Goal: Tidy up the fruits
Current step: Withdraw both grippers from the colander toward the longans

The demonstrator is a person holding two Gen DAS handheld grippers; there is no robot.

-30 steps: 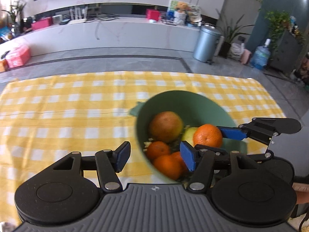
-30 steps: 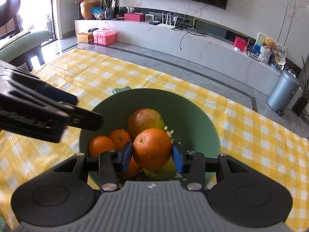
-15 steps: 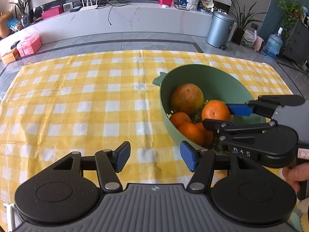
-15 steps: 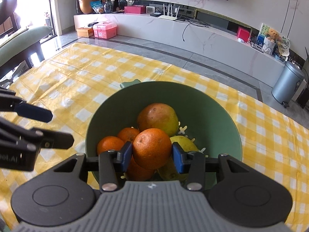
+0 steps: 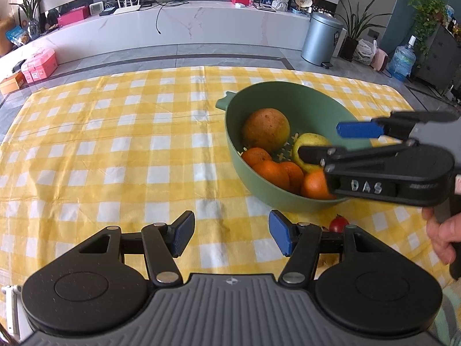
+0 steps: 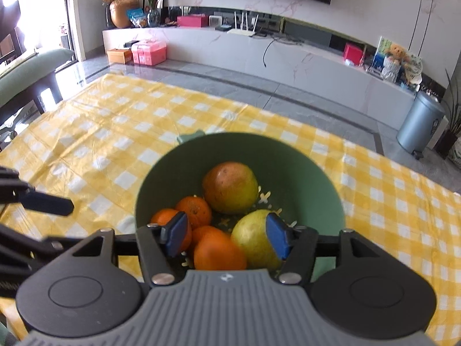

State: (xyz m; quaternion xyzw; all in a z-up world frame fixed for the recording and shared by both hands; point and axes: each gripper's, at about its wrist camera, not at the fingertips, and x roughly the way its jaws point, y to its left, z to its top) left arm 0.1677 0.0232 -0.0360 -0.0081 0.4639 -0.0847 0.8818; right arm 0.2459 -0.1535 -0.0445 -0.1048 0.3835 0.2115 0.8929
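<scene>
R claw (image 6: 227, 235) is wide open w/ nothing held, hanging just over the near side of the green bowl (image 6: 305, 167). Right under it sits an orange (image 6: 219, 253), w/ a yellow-green pear (image 6: 253, 242) beside its R pad. More small oranges (image 6: 194, 210) lie to the L, and a big yellow-brown fruit (image 6: 230, 187) sits at the back of the bowl.

L claw (image 5: 230, 235) is open too, empty, over bare yellow check cloth (image 5: 115, 144) on the bench, near the bowl (image 5: 288, 98) but not touching it. A tiny red fruit (image 5: 337, 224), maybe a tomato, lies on the cloth just in front of the bowl, next to the L claw's R finger.
</scene>
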